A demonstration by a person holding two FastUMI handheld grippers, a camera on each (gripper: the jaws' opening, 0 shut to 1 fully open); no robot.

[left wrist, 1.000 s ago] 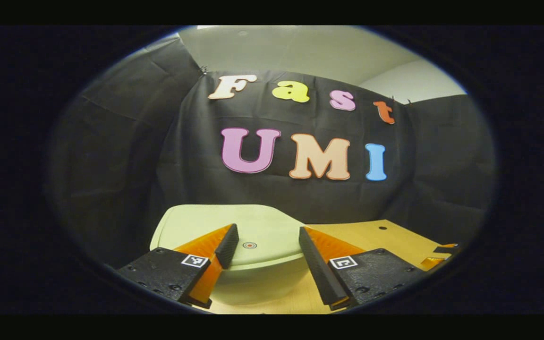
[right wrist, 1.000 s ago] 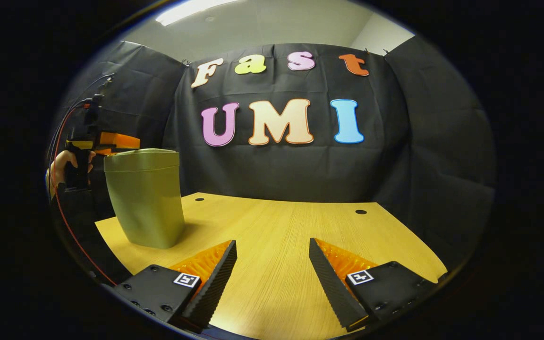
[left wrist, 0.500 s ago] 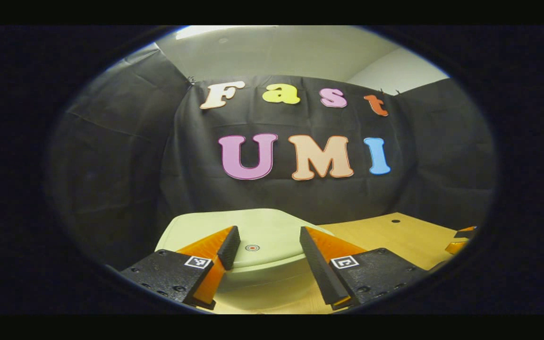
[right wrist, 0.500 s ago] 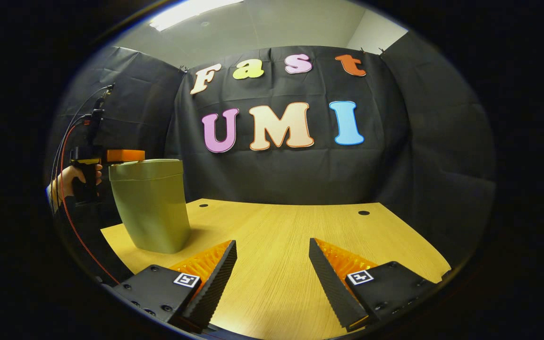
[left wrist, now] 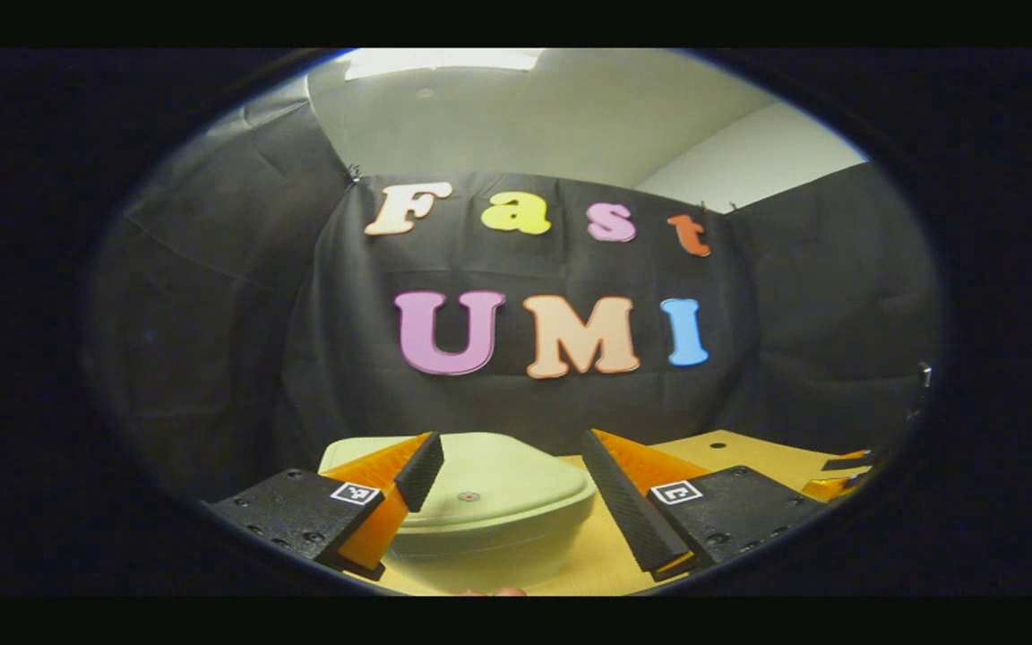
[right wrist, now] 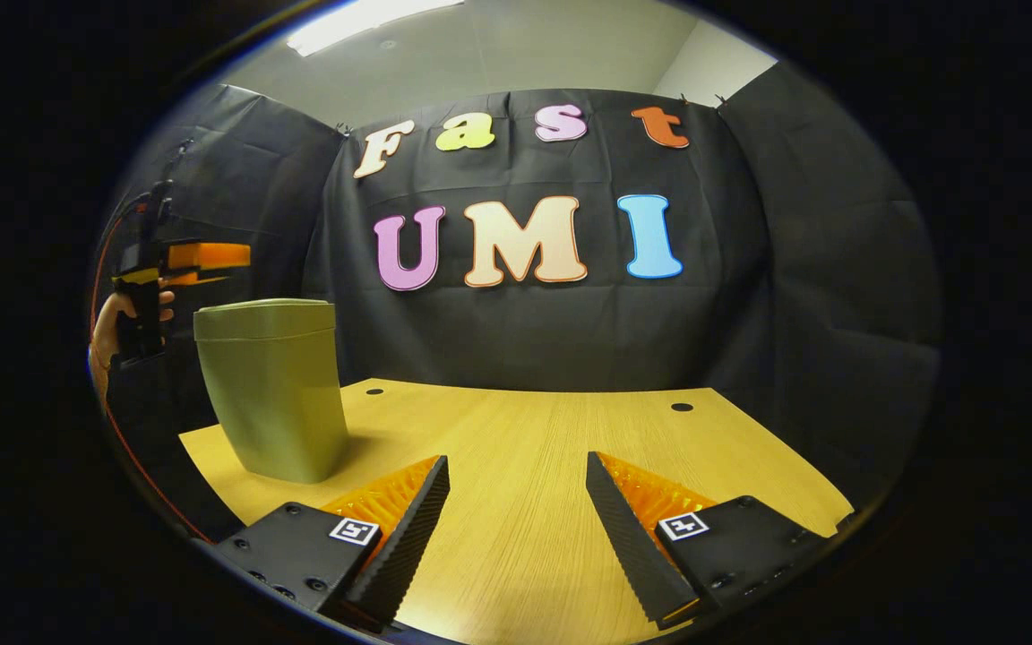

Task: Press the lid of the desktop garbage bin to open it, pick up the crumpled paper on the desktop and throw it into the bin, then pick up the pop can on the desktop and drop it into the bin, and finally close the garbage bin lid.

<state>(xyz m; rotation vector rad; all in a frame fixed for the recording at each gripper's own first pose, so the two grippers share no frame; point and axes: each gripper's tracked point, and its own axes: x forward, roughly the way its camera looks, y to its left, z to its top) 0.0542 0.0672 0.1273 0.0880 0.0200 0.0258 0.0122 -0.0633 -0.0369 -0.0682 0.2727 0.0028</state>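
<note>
— Green plastic, pale and matte: is that the desktop garbage bin [right wrist: 270, 390] at the left of the right gripper view?

— Yes. It stands upright on the light wooden worktop [right wrist: 525, 448] near the left edge, and its lid [right wrist: 263, 319] lies flat and shut. Further left, a hand [right wrist: 117, 313] holds the left gripper [right wrist: 202, 260] up above the lid, apart from it. Dark shadow cuts off everything behind the hand, and a red cable runs down from it and is lost at the rim.

— Can you tell how those fingers stand from there?

— Not from that side. In the left gripper view the left gripper [left wrist: 507, 488] has its fingers [left wrist: 417, 470] wide apart with nothing between them. The lid [left wrist: 489, 497] shows below and beyond them, with a small red dot near its middle. The near side of the bin [left wrist: 480, 560] is cut off at the bottom, and the left finger block hides part of the lid's left side.

— And to the right?

— In the left gripper view a strip of worktop [left wrist: 749, 448] carries a dark round hole; at the far right edge an orange and black piece is too clipped to name. In the right gripper view the right gripper [right wrist: 516, 520] sits low over the bare worktop, fingers [right wrist: 408, 528] spread wide, gripping nothing, well apart from the bin. Two small dark holes mark the worktop's far edge.
</note>
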